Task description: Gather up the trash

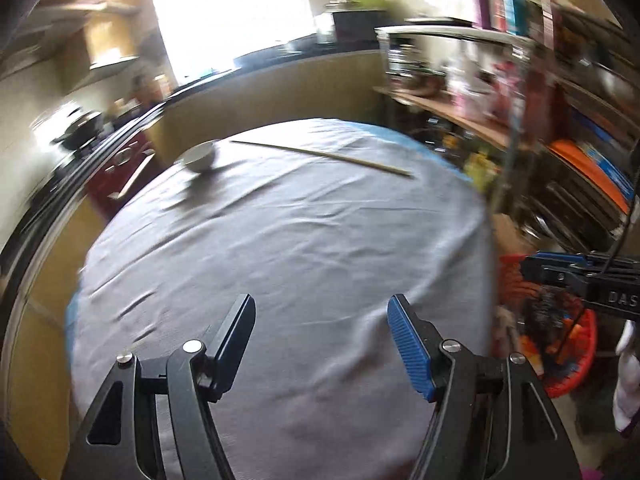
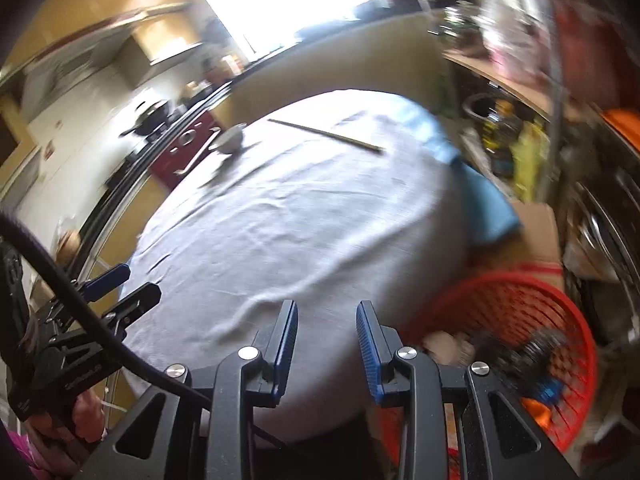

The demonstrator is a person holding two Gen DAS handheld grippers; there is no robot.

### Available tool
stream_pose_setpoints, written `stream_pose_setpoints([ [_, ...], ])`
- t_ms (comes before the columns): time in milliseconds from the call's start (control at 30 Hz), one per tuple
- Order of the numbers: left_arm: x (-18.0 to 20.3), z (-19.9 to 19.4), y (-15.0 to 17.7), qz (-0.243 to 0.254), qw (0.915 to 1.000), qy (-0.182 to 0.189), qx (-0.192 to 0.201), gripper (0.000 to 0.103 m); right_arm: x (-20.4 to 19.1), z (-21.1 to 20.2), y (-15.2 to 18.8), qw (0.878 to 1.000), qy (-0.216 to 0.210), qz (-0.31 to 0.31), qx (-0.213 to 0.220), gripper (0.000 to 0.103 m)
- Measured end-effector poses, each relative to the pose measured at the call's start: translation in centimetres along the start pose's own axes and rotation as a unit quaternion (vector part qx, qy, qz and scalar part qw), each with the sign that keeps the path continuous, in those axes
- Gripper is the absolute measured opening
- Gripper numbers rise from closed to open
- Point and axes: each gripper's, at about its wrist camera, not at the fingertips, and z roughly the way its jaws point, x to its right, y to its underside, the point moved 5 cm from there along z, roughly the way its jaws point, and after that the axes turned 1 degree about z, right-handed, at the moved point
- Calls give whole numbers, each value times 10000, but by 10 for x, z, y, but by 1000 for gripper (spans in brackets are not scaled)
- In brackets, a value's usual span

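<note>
Jaws first: how are mine standing?

Your left gripper (image 1: 322, 308) is hanging spread wide and empty; your right gripper (image 2: 327, 308) is sitting clenched to a narrow gap, gripping nothing.

And the trash?

A thin stick (image 1: 320, 155) is lying flat at the far end of the tablecloth (image 1: 280, 260). Its long axis is running from beside the white bowl (image 1: 200, 156) toward the shelf side.

Anything else?

The red basket (image 2: 520, 308) is sitting on the floor just beside the table, near your right gripper. Blur is smearing its contents, and your gripper is cutting off its near side.
</note>
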Motion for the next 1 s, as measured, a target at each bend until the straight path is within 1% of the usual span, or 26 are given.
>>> stream_pose_setpoints([
  [100, -35, -4, 9, -278, 9990, -357, 3, 70, -42, 12, -10, 9990, -187, -400, 21, 34],
  [167, -57, -7, 15, -442, 9974, -570, -3, 70, -65, 15, -12, 9980, -312, -542, 80, 34],
  [300, -98, -18, 26, -749, 9924, -979, 53, 70, -114, 24, -15, 9945, -539, -880, 200, 34],
  [367, -115, -24, 28, -867, 9897, -1137, 97, 71, -130, 29, -14, 9928, -606, -1011, 194, 34],
  [467, -136, -33, 32, -1047, 9849, -1369, 188, 80, -158, 38, -12, 9899, -714, -1212, 157, 34],
  [500, -141, -35, 32, -1087, 9836, -1421, 220, 82, -165, 40, -9, 9889, -747, -1276, 120, 34],
  [600, -156, -42, 34, -1206, 9800, -1558, 293, 82, -180, 45, -3, 9867, -792, -1417, 50, 35],
  [767, -167, -52, 39, -1341, 9773, -1611, 306, 82, -204, 56, 6, 9828, -808, -1659, -115, 35],
  [900, -174, -59, 41, -1423, 9752, -1664, 314, 82, -217, 61, 5, 9811, -722, -1792, -103, 35],
  [1000, -177, -66, 44, -1514, 9729, -1714, 327, 82, -223, 64, -1, 9820, -685, -1759, -84, 35],
])
